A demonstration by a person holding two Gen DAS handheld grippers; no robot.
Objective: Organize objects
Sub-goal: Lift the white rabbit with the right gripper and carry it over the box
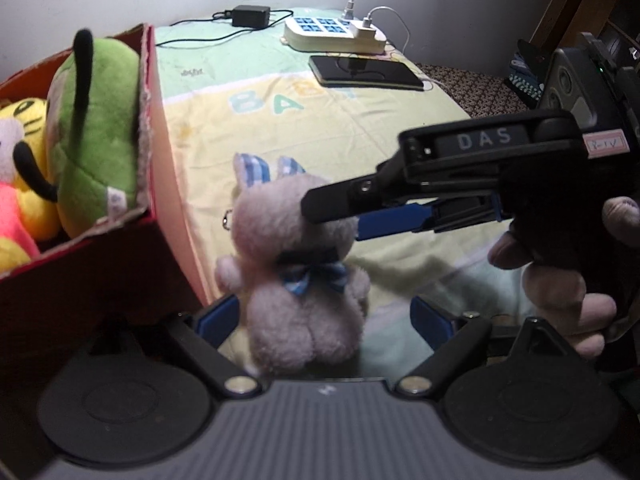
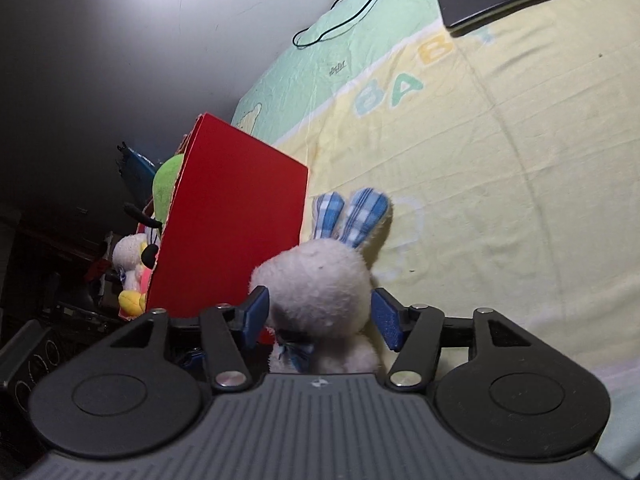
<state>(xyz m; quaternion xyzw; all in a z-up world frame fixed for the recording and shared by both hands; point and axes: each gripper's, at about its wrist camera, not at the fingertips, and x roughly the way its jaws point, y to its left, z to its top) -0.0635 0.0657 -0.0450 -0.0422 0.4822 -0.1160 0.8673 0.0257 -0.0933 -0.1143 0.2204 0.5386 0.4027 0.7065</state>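
Plush rabbit (image 1: 298, 276) sitting upright on the blanket (image 1: 360, 128), just beside the red box (image 1: 168, 184), ears in blue check toward the far side. Right gripper (image 2: 320, 316) spread around the rabbit's head, blue pads clear of the fur on both sides — no pinch. Left gripper (image 1: 324, 320) spread too, flanking the rabbit's body low down, not pressing.

Likely trouble: two grippers crowding one soft toy — a nudge could topple the rabbit against the box wall, or a squeeze on the round head could slip off.

Inside the box: green plush (image 1: 96, 132) against the wall nearest the rabbit, yellow plush (image 1: 28, 152) and something pink beyond. Little room left, seemingly.
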